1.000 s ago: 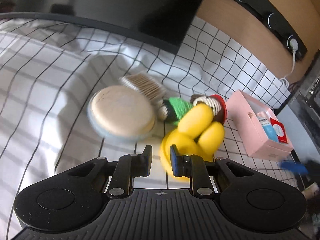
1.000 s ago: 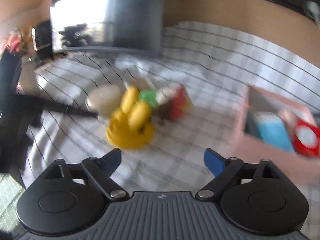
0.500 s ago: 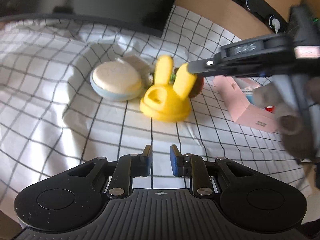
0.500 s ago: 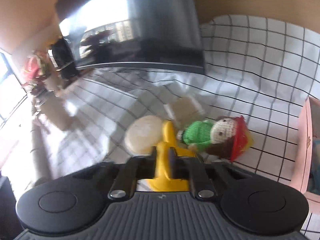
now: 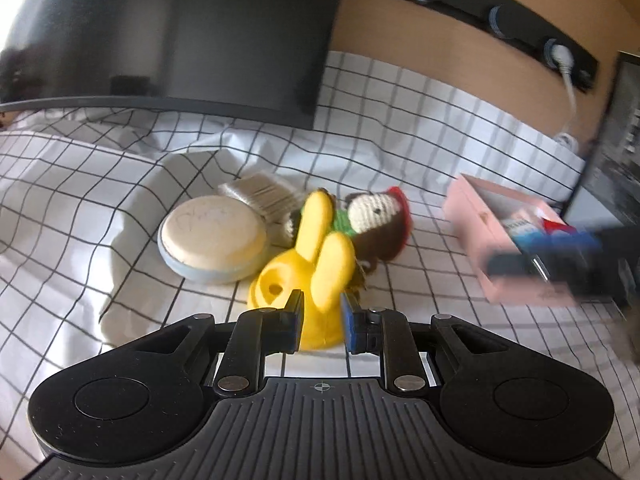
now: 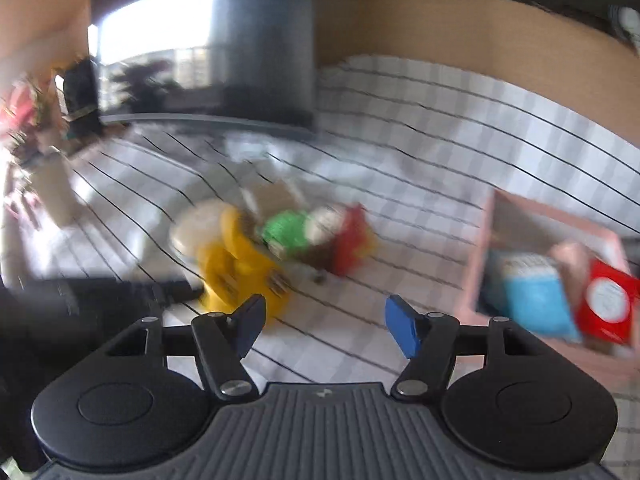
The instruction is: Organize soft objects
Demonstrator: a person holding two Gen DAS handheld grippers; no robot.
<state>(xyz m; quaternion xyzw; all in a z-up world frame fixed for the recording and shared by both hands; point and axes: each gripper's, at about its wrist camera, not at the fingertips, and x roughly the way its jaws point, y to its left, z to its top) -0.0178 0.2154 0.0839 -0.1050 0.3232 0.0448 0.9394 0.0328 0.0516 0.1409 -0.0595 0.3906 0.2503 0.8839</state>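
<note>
A yellow rabbit-eared soft toy (image 5: 316,276) sits on the checked cloth (image 5: 80,216); it also shows blurred in the right wrist view (image 6: 236,268). My left gripper (image 5: 320,326) has its blue pads close on either side of the toy's base. Behind it lie a round cream cushion (image 5: 214,236), a crocheted doll with green body and red hat (image 5: 376,220), and a striped pad (image 5: 260,194). My right gripper (image 6: 322,328) is open and empty, to the right of the toy, seen blurred in the left wrist view (image 5: 560,256).
An open pink box (image 5: 504,236) with blue and red packs stands on the right (image 6: 548,280). A dark monitor (image 5: 168,36) stands at the back. A wooden wall with a black socket strip (image 5: 500,24) rises behind.
My right gripper has let go of the yellow toy's ear, opened and pulled back to the right. My left gripper has come forward and its pads now flank the toy's base.
</note>
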